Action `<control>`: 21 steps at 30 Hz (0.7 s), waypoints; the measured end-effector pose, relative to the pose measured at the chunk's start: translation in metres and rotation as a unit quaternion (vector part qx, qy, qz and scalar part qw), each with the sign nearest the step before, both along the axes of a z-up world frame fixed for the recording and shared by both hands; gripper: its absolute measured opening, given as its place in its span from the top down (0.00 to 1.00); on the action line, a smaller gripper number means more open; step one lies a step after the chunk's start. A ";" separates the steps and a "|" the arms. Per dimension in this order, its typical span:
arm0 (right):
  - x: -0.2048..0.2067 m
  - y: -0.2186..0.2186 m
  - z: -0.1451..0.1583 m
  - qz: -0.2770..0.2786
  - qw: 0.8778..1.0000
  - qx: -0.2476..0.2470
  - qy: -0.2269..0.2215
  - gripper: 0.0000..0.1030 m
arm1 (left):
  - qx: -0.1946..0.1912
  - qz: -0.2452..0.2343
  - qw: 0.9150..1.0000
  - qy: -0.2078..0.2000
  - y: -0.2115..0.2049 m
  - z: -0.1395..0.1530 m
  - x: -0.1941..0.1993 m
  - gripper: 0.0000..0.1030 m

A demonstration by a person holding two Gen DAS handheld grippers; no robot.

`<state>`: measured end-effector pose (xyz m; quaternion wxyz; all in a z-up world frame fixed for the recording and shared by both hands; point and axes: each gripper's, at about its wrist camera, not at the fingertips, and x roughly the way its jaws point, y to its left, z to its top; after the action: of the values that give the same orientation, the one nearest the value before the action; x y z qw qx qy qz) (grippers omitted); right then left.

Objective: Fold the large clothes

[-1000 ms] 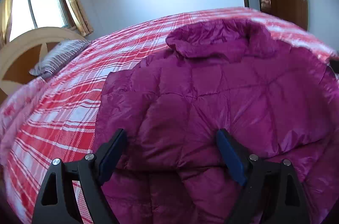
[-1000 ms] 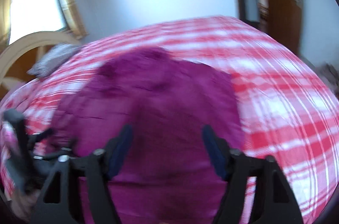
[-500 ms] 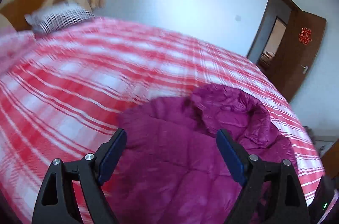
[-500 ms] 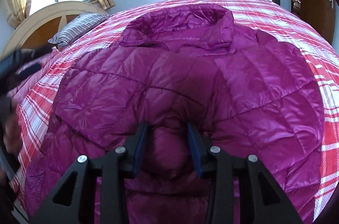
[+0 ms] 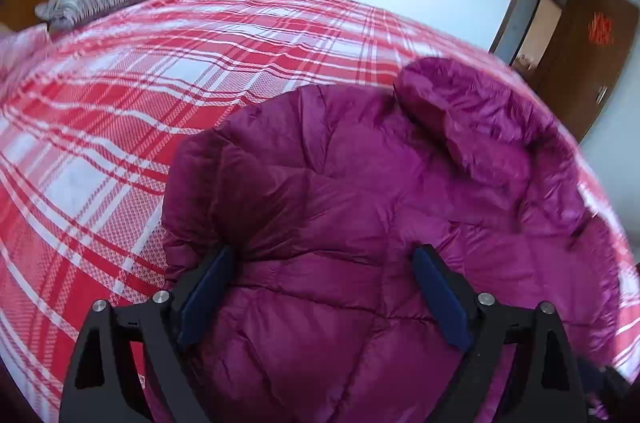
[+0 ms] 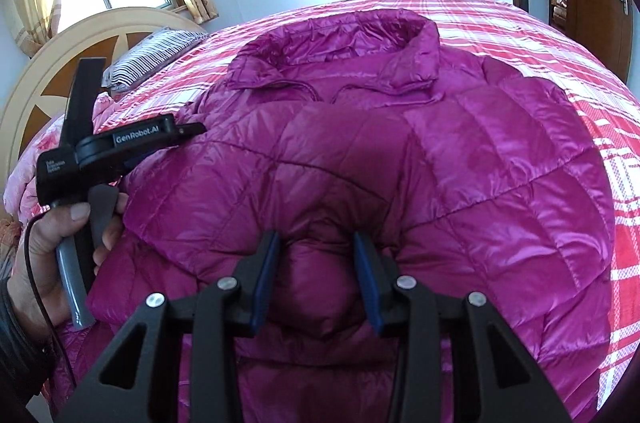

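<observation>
Your glossy magenta quilted down jacket (image 6: 360,159) lies spread on the red-and-white plaid bed (image 5: 200,63), collar toward the far side, its sleeves apparently drawn in over the body. Your right tongs (image 6: 316,279) are pinched on a puffy fold near the hem. Your left tongs (image 5: 320,287) are opening wide over the jacket's left edge, fabric under them but not clamped. By the look of it the fold is barely begun: the body, with the hem, is not yet doubled over.
</observation>
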<state>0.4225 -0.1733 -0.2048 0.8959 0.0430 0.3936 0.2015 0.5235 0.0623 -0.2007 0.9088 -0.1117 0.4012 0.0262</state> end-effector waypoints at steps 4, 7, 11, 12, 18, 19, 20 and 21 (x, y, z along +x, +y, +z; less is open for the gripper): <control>-0.001 0.001 0.007 -0.005 1.000 -0.015 -0.003 0.59 | 0.036 -0.001 0.999 0.011 -0.007 -0.004 0.004 0.07; -0.009 -0.005 0.026 -0.026 1.000 -0.007 -0.015 0.55 | 0.042 -0.001 0.999 0.012 -0.008 -0.005 0.004 0.07; -0.015 -0.003 0.062 -0.043 0.997 0.000 -0.060 0.50 | 0.048 0.000 0.999 0.012 -0.009 -0.005 0.004 0.06; -0.012 0.003 0.064 -0.036 0.997 -0.008 -0.061 0.50 | 0.051 0.000 0.999 0.012 -0.010 -0.005 0.003 0.06; 0.012 0.023 0.021 -0.012 0.999 -0.046 -0.012 0.50 | 0.060 0.001 0.998 0.013 -0.013 -0.005 0.004 0.06; 0.013 0.022 0.014 -0.013 0.999 -0.050 -0.009 0.50 | 0.060 0.001 0.998 0.013 -0.013 -0.004 0.004 0.06; 0.015 0.020 0.006 -0.011 0.999 -0.045 -0.001 0.50 | 0.062 0.001 0.998 0.013 -0.014 -0.004 0.004 0.06; 0.015 0.018 0.005 -0.012 0.999 -0.040 0.002 0.50 | 0.062 0.001 0.998 0.013 -0.014 -0.004 0.004 0.06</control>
<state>0.4379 -0.1557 -0.1999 0.8985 0.0121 0.4025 0.1747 0.5272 0.0479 -0.2047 0.9085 -0.0549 0.4108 0.0536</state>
